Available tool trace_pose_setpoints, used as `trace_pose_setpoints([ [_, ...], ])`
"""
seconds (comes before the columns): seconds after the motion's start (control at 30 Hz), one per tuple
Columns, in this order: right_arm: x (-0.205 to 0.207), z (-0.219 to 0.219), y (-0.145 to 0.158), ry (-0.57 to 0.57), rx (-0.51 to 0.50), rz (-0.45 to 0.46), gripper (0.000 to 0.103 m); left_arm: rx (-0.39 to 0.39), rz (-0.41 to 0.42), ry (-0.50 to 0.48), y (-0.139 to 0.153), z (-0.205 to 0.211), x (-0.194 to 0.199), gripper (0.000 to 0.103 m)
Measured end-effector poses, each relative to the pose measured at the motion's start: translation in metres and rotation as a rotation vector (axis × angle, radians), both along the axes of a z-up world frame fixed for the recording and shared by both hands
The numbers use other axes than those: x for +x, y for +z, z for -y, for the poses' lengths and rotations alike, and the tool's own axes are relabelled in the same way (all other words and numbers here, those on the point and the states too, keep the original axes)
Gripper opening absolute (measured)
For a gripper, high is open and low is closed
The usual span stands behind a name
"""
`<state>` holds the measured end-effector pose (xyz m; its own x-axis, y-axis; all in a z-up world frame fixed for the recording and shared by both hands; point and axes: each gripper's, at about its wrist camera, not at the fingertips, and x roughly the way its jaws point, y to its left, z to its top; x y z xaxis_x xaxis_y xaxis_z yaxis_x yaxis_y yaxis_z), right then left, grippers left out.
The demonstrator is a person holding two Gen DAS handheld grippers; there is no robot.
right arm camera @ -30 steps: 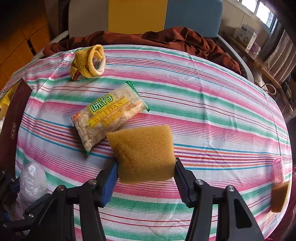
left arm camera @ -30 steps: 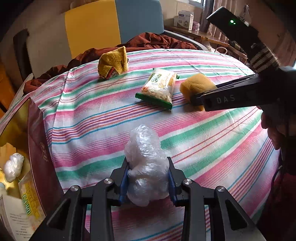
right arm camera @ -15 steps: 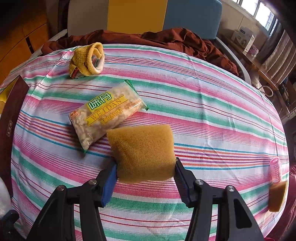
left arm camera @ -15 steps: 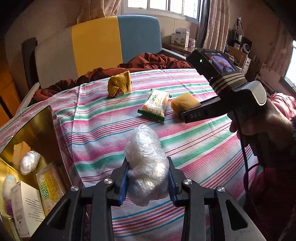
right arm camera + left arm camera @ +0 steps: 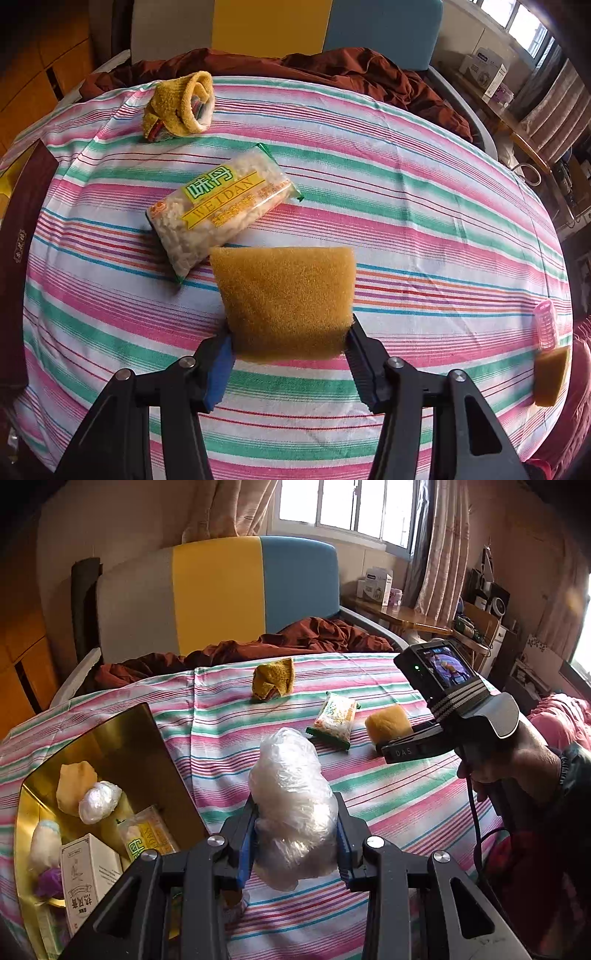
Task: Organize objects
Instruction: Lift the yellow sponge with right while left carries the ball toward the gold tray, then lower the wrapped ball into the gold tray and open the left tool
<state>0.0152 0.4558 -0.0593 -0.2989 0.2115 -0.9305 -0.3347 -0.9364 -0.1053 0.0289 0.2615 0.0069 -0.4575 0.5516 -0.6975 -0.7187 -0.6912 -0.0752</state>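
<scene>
My left gripper (image 5: 295,843) is shut on a crumpled clear plastic bag (image 5: 291,805) and holds it above the striped table, just right of the gold box (image 5: 122,746). My right gripper (image 5: 290,350) is shut on a yellow sponge (image 5: 286,299), which also shows in the left wrist view (image 5: 388,725). A Weidan snack packet (image 5: 221,210) lies just beyond the sponge, and it shows in the left wrist view (image 5: 334,716). A rolled yellow cloth (image 5: 179,107) lies at the far side, seen too in the left wrist view (image 5: 273,677).
The gold box holds a sponge piece (image 5: 75,784), a plastic ball (image 5: 99,801), a snack packet (image 5: 147,840) and a white carton (image 5: 88,875). A pink roller (image 5: 546,323) and a sponge piece (image 5: 552,376) lie at the table's right edge. A sofa with a brown blanket (image 5: 295,638) stands behind.
My left gripper has risen and pulled back left with the plastic bag, so the open gold box now shows. My right gripper has stayed on the sponge, nearly still.
</scene>
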Motion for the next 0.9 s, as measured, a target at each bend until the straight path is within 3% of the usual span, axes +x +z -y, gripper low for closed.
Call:
trace_pose_setpoints([
  [0.27, 0.003, 0.054, 0.003, 0.114, -0.07, -0.024, 0.056, 0.04, 0.025, 0.046, 0.002, 0.027, -0.011, 0.036],
  [0.47, 0.005, 0.068, -0.001, 0.148, -0.042, -0.037, 0.056, 0.089, 0.061, 0.099, 0.003, 0.056, -0.023, 0.036],
  [0.63, 0.003, 0.071, -0.003, 0.162, -0.019, -0.037, 0.056, 0.146, 0.081, 0.208, 0.013, 0.102, -0.045, 0.036],
  [0.9, 0.004, 0.076, -0.003, 0.173, 0.002, -0.036, 0.056, 0.225, 0.166, 0.43, 0.006, 0.191, -0.105, 0.036],
])
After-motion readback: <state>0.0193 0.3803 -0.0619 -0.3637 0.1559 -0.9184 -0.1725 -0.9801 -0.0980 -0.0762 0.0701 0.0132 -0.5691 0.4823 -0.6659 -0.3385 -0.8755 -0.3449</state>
